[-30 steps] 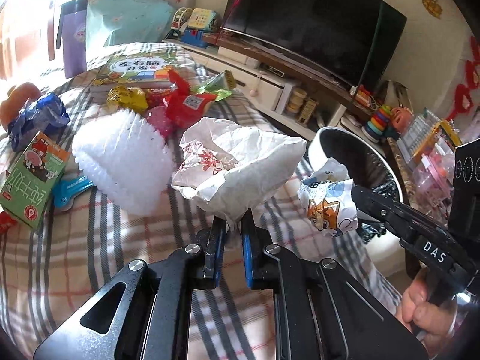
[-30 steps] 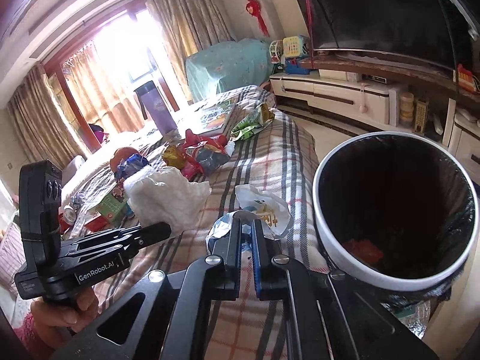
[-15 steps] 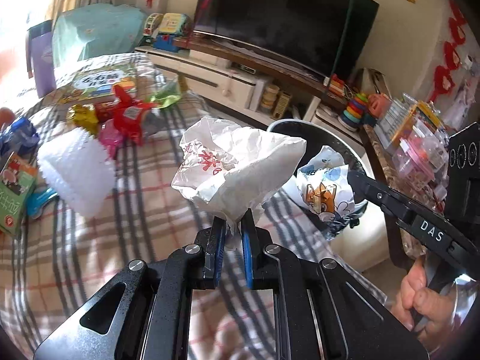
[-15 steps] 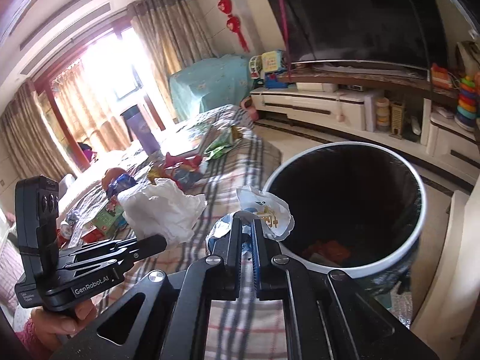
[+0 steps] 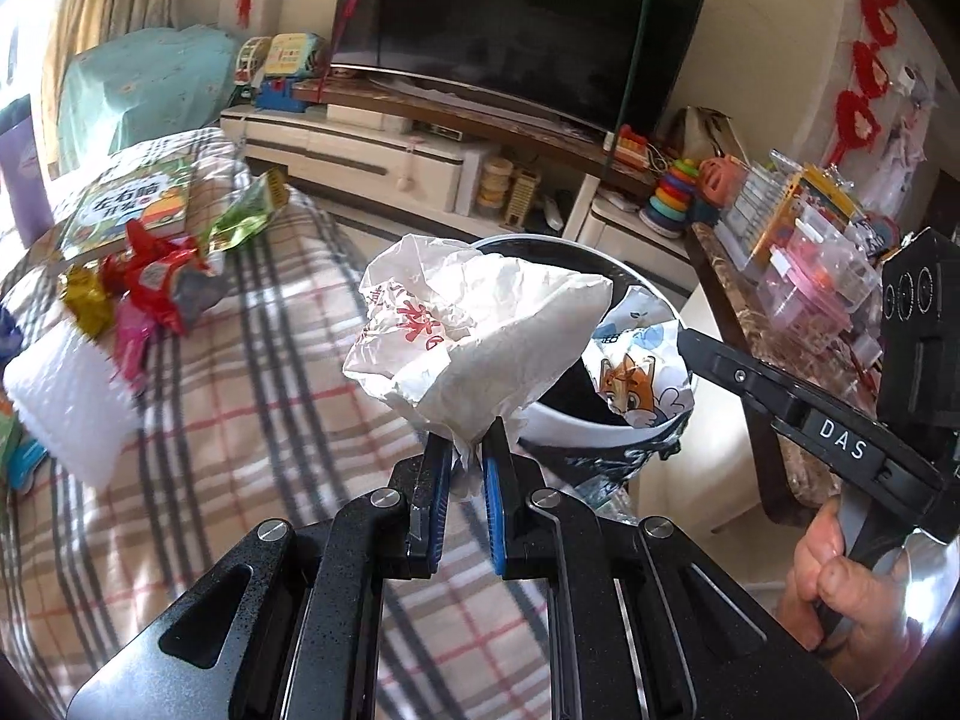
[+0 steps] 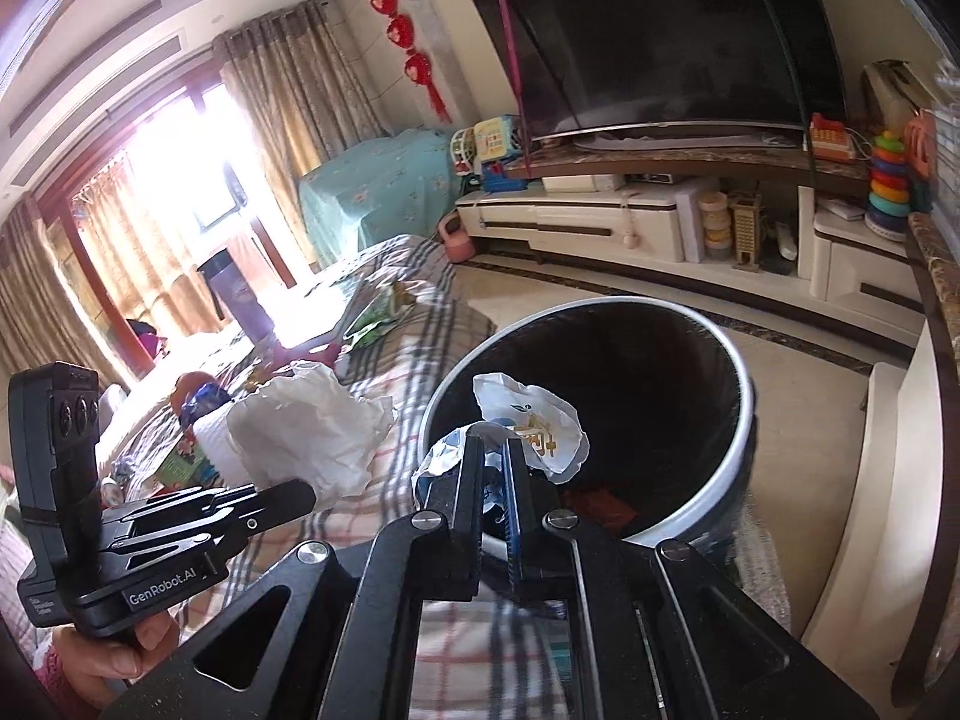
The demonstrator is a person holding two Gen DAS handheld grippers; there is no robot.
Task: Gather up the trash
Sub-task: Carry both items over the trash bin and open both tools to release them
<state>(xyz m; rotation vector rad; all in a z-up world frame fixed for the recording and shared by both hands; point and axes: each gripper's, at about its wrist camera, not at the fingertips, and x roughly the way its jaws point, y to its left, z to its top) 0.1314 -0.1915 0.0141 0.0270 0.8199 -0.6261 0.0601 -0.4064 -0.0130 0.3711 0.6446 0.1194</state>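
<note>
My left gripper (image 5: 467, 441) is shut on a crumpled white paper bag (image 5: 480, 342) with red print, held up over the plaid surface at the near rim of the round bin (image 5: 576, 438). My right gripper (image 6: 493, 450) is shut on a crumpled cartoon-print wrapper (image 6: 531, 429), which hangs above the bin's (image 6: 729, 468) dark opening. In the left wrist view that same wrapper (image 5: 636, 372) shows at the tip of the right gripper (image 5: 681, 337), over the bin. The right wrist view shows the white bag (image 6: 306, 432) and the left gripper (image 6: 312, 495) to the left of the bin.
Snack wrappers (image 5: 150, 282), a picture book (image 5: 132, 210) and a white foam sleeve (image 5: 66, 402) lie on the plaid cover (image 5: 240, 420). A TV cabinet (image 6: 600, 222) stands behind the bin; a shelf with toys (image 5: 810, 252) is at the right. Something red (image 6: 600, 504) lies inside the bin.
Both grippers have travelled right from the plaid surface toward the bin with their trash. The cartoon wrapper has gone from beside the bin to above its opening; the white bag has reached its rim.
</note>
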